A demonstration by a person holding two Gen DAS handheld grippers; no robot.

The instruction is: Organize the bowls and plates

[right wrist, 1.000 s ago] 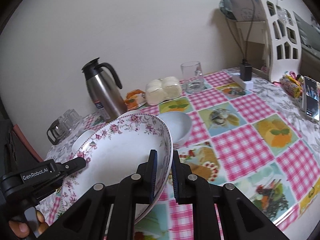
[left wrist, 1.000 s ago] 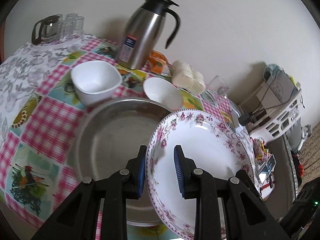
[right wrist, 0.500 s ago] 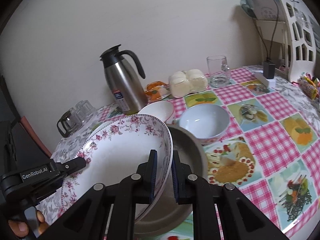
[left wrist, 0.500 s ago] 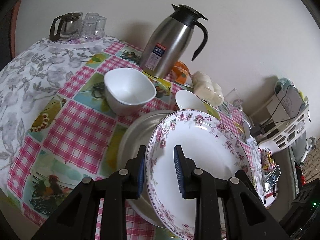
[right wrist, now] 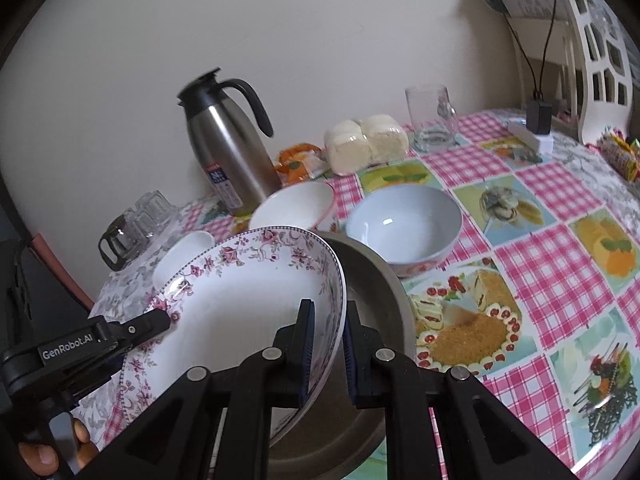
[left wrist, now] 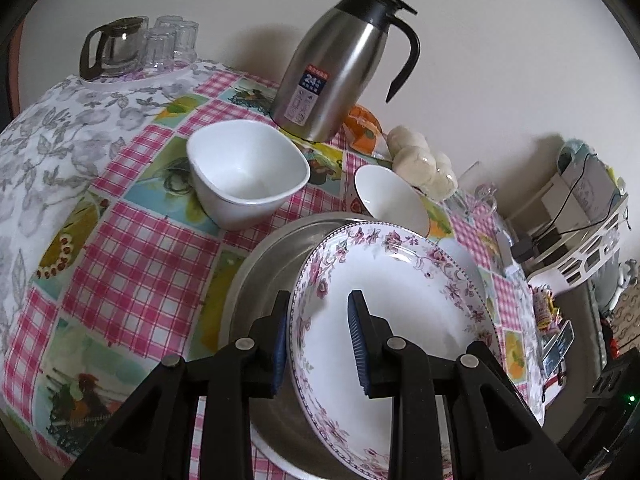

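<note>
Floral plate (left wrist: 400, 312) was gripped from both sides and hung tilted over the steel pan (left wrist: 256, 280), rim partly inside it. Left hand-held gripper (left wrist: 318, 344) pinched the plate's edge at about 7 o'clock in the left wrist view, one blue pad under the rim and one on the white inside. Right hand-held gripper (right wrist: 326, 352) was clamped on the opposite edge, pads nearly pressed together with just the rim between them. In the right wrist view, could also spot the left hand-held gripper's tip (right wrist: 154, 320) sitting on the flower border at 9 o'clock, plus a few of the person's fingers (right wrist: 40, 454) down at 8 o'clock.

Around the pan on the checkered table (right wrist: 560, 272): squarish white bowl (left wrist: 246, 172) at 11 o'clock, small white bowl (left wrist: 390, 200) at 1 o'clock, both just beside the pan. Pale blue bowl (right wrist: 404, 226) was touching or nearly touching the pan's far right edge, couldn't say which. Steel thermos jug (left wrist: 340, 68) stood upright behind the bowls near the wall, with wrapped buns (right wrist: 366, 142) and a glass mug (right wrist: 430, 118) off to its right. Glass pot and tumblers (left wrist: 136, 46) were parked well apart at the table's far left corner.
</note>
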